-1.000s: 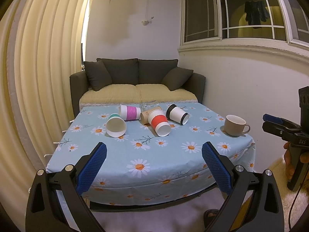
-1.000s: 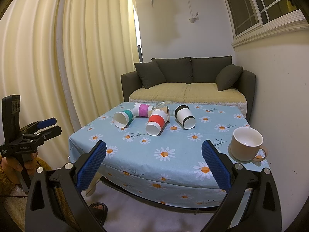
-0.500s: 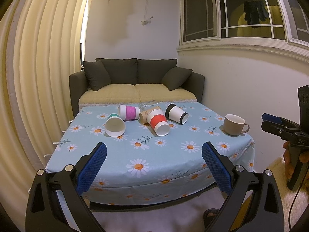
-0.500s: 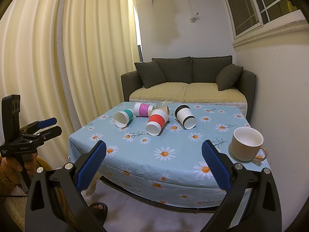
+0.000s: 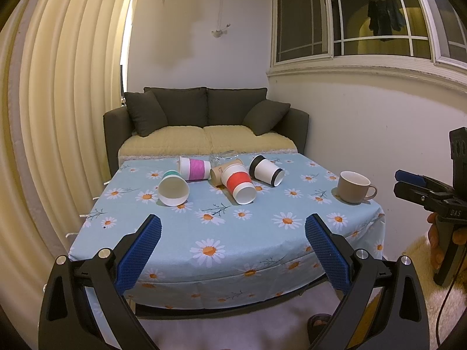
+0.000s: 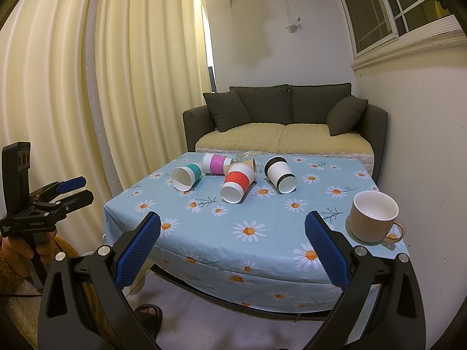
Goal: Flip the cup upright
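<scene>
Several paper cups lie on their sides on the daisy tablecloth: a teal-banded cup (image 5: 172, 189) (image 6: 186, 177), a pink-banded cup (image 5: 195, 168) (image 6: 215, 163), a brown cup (image 5: 219, 173), a red-banded cup (image 5: 238, 183) (image 6: 237, 183) and a black-banded cup (image 5: 266, 170) (image 6: 280, 175). A beige mug (image 5: 353, 187) (image 6: 373, 216) stands upright at the right edge. My left gripper (image 5: 232, 243) is open and empty, short of the table's front edge. My right gripper (image 6: 232, 243) is open and empty, also short of the table.
The table (image 5: 227, 233) stands in front of a dark sofa (image 5: 204, 122). Cream curtains (image 5: 58, 116) hang on the left and a wall (image 5: 364, 122) is close on the right. A clear glass (image 6: 248, 155) lies behind the cups.
Both grippers have drifted very slightly; the cups and mug have not moved.
</scene>
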A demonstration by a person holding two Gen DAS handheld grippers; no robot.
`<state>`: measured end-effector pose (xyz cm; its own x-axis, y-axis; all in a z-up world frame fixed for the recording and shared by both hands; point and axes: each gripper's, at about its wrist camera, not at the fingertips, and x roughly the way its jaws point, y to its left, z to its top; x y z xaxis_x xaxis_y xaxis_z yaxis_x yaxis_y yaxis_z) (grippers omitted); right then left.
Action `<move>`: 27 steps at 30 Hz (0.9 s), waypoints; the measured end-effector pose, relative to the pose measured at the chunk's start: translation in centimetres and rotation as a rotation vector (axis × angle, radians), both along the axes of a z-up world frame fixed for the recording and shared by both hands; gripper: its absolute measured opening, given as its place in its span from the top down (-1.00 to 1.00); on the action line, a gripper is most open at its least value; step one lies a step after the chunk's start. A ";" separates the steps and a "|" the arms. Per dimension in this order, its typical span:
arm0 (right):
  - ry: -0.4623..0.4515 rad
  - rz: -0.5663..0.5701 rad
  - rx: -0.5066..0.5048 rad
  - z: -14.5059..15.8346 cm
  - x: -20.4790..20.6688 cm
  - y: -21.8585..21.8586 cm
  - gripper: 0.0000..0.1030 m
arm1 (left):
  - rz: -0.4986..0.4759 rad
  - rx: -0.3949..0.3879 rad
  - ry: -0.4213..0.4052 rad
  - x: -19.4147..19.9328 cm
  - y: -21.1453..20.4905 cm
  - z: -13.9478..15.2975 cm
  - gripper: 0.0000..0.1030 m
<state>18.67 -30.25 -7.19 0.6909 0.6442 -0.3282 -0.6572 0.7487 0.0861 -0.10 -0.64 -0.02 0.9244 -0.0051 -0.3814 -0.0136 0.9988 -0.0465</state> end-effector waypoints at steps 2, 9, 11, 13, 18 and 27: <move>-0.001 0.001 0.001 0.0 0.0 0.0 -0.90 | 0.000 0.000 0.000 0.0 0.0 0.0 -0.87; 0.000 0.001 -0.001 0.0 0.0 0.1 -0.90 | 0.000 0.000 0.000 0.0 -0.1 0.0 -0.87; 0.000 0.000 -0.001 0.0 0.0 0.0 -0.90 | 0.000 0.002 0.000 0.0 -0.1 0.0 -0.87; 0.001 0.000 -0.002 0.0 0.0 0.1 -0.90 | 0.000 0.001 0.000 0.0 0.0 0.0 -0.87; 0.001 0.001 -0.002 0.0 -0.1 0.1 -0.90 | 0.001 0.001 -0.003 -0.1 -0.1 0.1 -0.87; 0.002 0.000 -0.004 -0.1 -0.1 0.3 -0.90 | -0.003 0.000 -0.003 -0.1 0.0 0.0 -0.87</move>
<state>18.58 -29.99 -7.32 0.6901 0.6429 -0.3322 -0.6571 0.7490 0.0845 -0.16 -0.66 -0.03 0.9254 -0.0074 -0.3788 -0.0109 0.9989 -0.0463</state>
